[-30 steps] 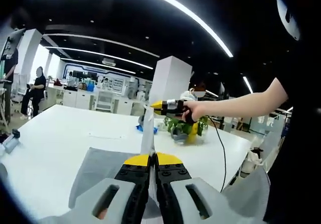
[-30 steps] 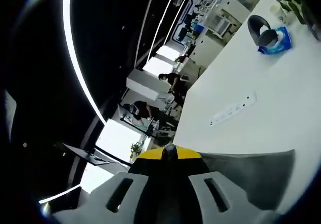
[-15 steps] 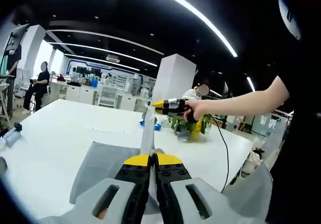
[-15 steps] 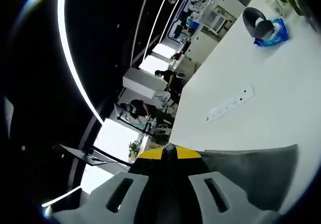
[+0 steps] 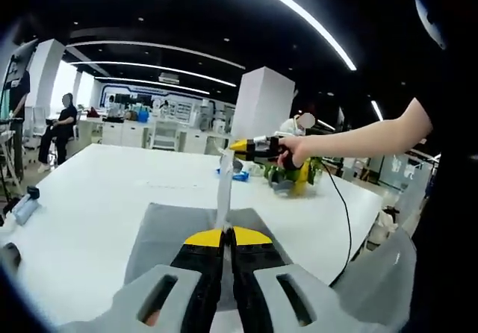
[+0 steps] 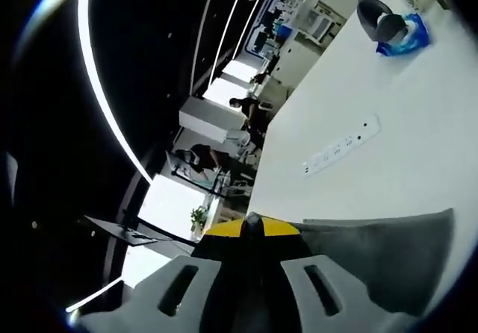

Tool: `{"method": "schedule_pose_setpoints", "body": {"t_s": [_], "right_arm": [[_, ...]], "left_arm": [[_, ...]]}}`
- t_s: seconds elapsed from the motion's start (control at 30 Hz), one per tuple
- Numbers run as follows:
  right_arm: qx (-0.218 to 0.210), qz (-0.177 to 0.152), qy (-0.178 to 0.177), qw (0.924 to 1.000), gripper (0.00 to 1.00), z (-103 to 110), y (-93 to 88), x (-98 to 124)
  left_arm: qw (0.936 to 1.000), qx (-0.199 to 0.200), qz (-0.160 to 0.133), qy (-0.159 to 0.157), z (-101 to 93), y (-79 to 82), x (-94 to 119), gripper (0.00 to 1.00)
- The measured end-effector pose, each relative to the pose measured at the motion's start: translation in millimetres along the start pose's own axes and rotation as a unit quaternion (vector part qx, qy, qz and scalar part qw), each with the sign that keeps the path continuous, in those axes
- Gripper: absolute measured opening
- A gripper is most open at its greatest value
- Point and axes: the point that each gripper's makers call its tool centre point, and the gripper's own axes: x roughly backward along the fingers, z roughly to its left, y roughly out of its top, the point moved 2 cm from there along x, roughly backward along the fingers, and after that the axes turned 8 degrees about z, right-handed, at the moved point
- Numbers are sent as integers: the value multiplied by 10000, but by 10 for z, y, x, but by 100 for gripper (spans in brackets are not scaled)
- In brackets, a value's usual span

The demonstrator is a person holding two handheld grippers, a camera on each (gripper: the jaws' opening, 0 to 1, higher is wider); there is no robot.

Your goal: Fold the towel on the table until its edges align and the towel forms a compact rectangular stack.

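Observation:
A grey towel (image 5: 179, 232) lies spread on the white table (image 5: 89, 191). My left gripper (image 5: 225, 237) is shut on its near edge, yellow jaw tips pressed together. From there a thin raised strip of towel edge (image 5: 222, 195) runs up to my right gripper (image 5: 237, 147), held in a person's hand (image 5: 290, 151) above the table. In the right gripper view my right gripper (image 6: 252, 225) is shut on the towel (image 6: 373, 254), which hangs as a grey sheet to the right of the jaws.
A potted plant (image 5: 297, 178) and a blue pack (image 5: 239, 175) stand at the table's far side. A small device (image 5: 22, 206) lies at the left edge. A white power strip (image 6: 341, 145), a dark round object (image 6: 373, 21) and the blue pack (image 6: 405, 36) are on the table (image 6: 403, 124).
Both grippers keep their hold on the towel. The right gripper has risen slightly in the left gripper view, and more of the flat towel shows beneath the left jaws.

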Motion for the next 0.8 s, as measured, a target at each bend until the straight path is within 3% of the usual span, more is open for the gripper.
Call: {"method": "schedule_pose_setpoints", "body": {"t_s": [0.47, 0.53, 0.63, 0.8], "right_arm": [[-18, 43, 77, 10000, 4, 25, -61, -245], [287, -188, 210, 9992, 4, 97, -11, -259], [301, -385, 487, 9976, 4, 239, 2, -270], [364, -266, 467, 9979, 4, 267, -27, -297]], "left_arm": [[9994, 125, 176, 278, 278, -92, 2, 3], [9995, 0, 11, 331, 254, -29, 44, 3], [9995, -103, -144, 277, 197, 54, 81, 3], [9994, -62, -112, 312, 212, 32, 91, 3]]}}
